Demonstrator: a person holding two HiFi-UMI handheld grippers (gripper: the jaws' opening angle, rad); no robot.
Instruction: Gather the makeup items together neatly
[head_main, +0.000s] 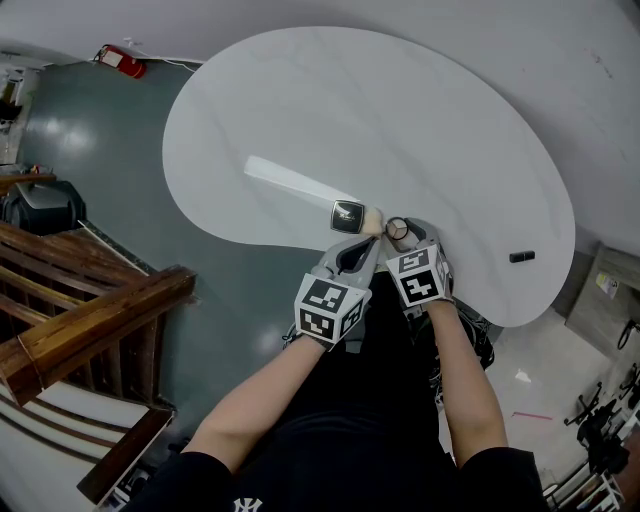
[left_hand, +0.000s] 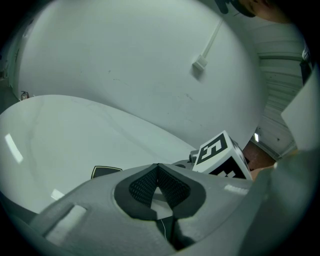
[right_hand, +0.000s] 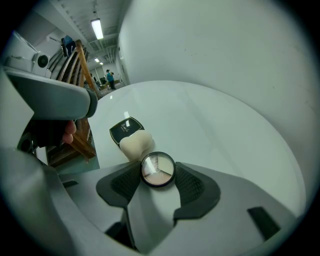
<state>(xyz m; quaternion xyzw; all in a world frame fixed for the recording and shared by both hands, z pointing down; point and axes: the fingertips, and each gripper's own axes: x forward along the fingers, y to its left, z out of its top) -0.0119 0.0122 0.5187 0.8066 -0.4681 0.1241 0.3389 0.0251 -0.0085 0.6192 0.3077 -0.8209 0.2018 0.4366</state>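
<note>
White curved tabletop (head_main: 400, 120) over a grey floor (head_main: 90, 150); wooden railing (head_main: 90, 310) at left; a red thing (head_main: 122, 60), possibly a box, beyond.

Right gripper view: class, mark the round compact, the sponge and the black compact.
round compact (right_hand: 158, 170), right gripper view, centre of its lid.
sponge (right_hand: 135, 144), right gripper view, middle of its body.
black compact (right_hand: 121, 131), right gripper view, its glossy lid.

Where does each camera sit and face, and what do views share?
Head view: on the person's head, steeply down at the white table; forearms, left claw, right claw show.
Left gripper view: on the left claw, along its shut jaws across the table.
Right gripper view: on the right claw, down onto the gripped round compact.
Shared: black compact.
</note>
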